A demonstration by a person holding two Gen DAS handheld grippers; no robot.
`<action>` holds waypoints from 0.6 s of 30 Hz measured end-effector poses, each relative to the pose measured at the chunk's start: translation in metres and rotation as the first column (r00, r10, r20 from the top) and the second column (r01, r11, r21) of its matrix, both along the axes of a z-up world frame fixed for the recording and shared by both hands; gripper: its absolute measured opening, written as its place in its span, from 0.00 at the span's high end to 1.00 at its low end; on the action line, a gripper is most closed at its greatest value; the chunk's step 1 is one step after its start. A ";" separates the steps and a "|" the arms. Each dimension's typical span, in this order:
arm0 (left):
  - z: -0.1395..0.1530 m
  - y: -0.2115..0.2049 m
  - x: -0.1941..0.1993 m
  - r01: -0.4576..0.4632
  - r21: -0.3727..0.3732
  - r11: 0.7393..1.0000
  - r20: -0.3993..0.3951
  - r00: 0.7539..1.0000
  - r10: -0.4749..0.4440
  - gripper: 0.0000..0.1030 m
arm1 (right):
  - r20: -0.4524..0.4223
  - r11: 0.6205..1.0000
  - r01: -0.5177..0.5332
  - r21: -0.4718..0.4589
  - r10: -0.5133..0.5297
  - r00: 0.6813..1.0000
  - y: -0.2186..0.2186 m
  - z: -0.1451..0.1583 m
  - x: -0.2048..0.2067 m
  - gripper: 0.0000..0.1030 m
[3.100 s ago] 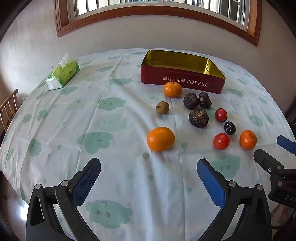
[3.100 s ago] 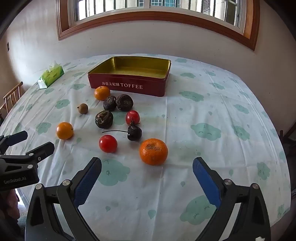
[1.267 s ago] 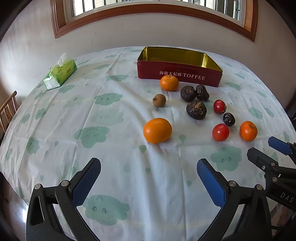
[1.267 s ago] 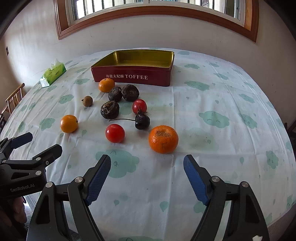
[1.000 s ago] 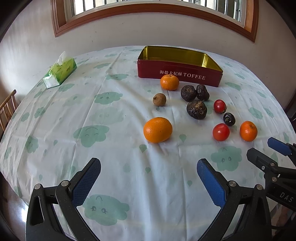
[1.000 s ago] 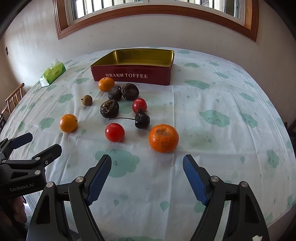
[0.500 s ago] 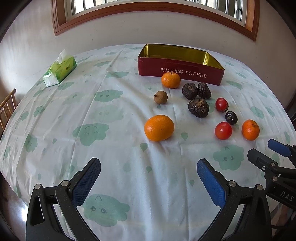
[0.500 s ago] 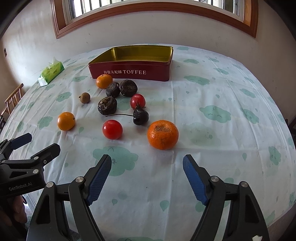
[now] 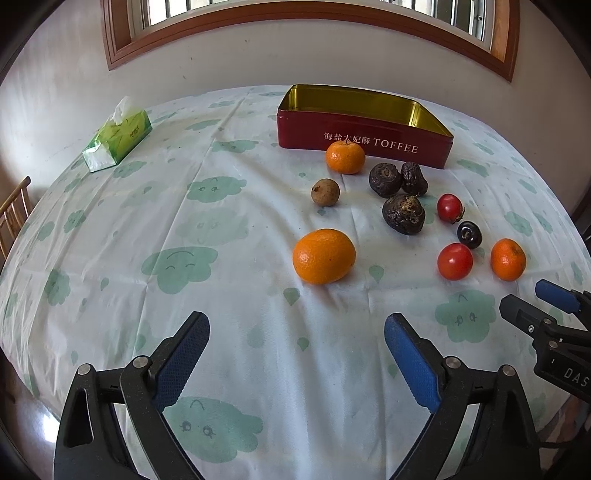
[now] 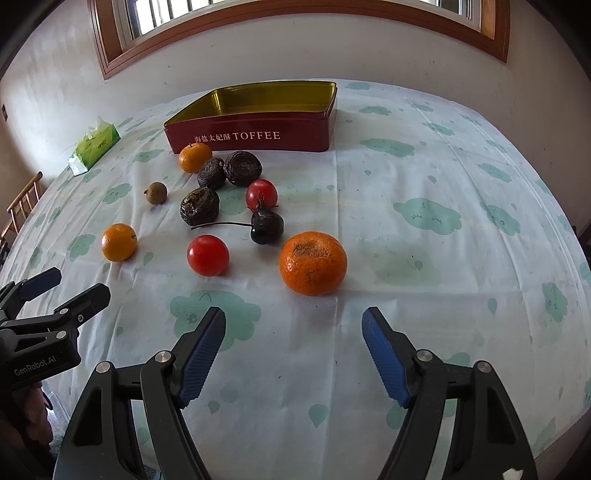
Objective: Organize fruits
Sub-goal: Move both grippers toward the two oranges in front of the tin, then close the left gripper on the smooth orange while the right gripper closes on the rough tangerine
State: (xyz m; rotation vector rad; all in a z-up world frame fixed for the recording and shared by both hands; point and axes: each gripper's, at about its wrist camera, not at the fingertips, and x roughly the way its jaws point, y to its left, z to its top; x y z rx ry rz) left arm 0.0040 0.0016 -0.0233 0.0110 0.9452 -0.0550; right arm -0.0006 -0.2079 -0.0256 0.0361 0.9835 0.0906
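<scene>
Right wrist view: both grippers' jaws spread, empty, lately narrowing; bare cloth right of orange (image 10: 313, 263).

A pale plaster wall (image 9: 258, 62) carries a brown wooden-framed window (image 9: 303, 22); daylight enters. At left, perhaps a wooden chair (image 9: 13, 210).

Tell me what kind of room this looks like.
Probably a home dining room: a large table under a cloud-print tablecloth, a wood-framed window in a plain wall, and a wooden chair at the table's edge. Loose fruit and a tissue box fit a household.
</scene>
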 end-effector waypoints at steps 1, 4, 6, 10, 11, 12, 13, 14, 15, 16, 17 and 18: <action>-0.001 0.001 0.002 0.002 -0.005 1.000 -0.004 1.000 -0.002 0.09 | -0.002 1.000 0.002 0.000 -0.002 1.000 -0.001 -0.001 0.001 0.29; -0.003 0.001 0.006 0.008 -0.009 1.000 -0.004 1.000 -0.008 0.09 | -0.008 1.000 0.007 0.004 -0.007 1.000 -0.004 -0.004 0.007 0.30; -0.004 0.000 0.009 0.015 -0.012 1.000 -0.004 1.000 -0.015 0.12 | -0.013 1.000 0.008 0.006 -0.008 1.000 -0.006 -0.005 0.011 0.35; -0.005 -0.003 0.017 0.023 -0.010 1.000 0.001 1.000 -0.023 0.12 | -0.019 1.000 0.008 0.010 -0.007 1.000 -0.008 -0.009 0.018 0.36; -0.005 -0.004 0.019 0.023 -0.007 1.000 0.002 1.000 -0.023 0.13 | -0.019 1.000 0.006 0.011 -0.006 1.000 -0.008 -0.009 0.020 0.36; -0.006 -0.005 0.020 0.027 -0.004 1.000 0.002 1.000 -0.027 0.13 | -0.019 1.000 0.004 0.009 -0.004 1.000 -0.007 -0.010 0.022 0.36; -0.006 -0.006 0.022 0.032 -0.004 0.999 0.003 0.999 -0.032 0.13 | -0.020 1.000 0.003 0.006 -0.003 1.000 -0.007 -0.010 0.024 0.36; -0.007 -0.007 0.024 0.034 0.000 0.999 0.004 0.999 -0.034 0.14 | -0.020 1.000 0.002 0.003 -0.002 1.000 -0.007 -0.011 0.025 0.36; -0.007 -0.008 0.026 0.036 0.004 0.999 0.003 0.999 -0.036 0.15 | -0.020 1.000 0.002 0.002 -0.002 1.000 -0.007 -0.011 0.027 0.36; -0.007 -0.008 0.028 0.039 0.004 0.999 0.004 0.999 -0.039 0.15 | -0.020 1.000 0.002 0.001 -0.002 1.000 -0.007 -0.011 0.028 0.37; -0.007 -0.008 0.031 0.041 0.003 0.999 0.005 0.999 -0.041 0.16 | -0.018 1.000 0.000 -0.002 0.000 1.000 -0.006 -0.012 0.030 0.37; -0.007 -0.009 0.032 0.043 0.004 0.999 0.006 0.999 -0.043 0.17 | -0.016 1.000 -0.001 -0.008 0.001 1.000 -0.006 -0.012 0.031 0.38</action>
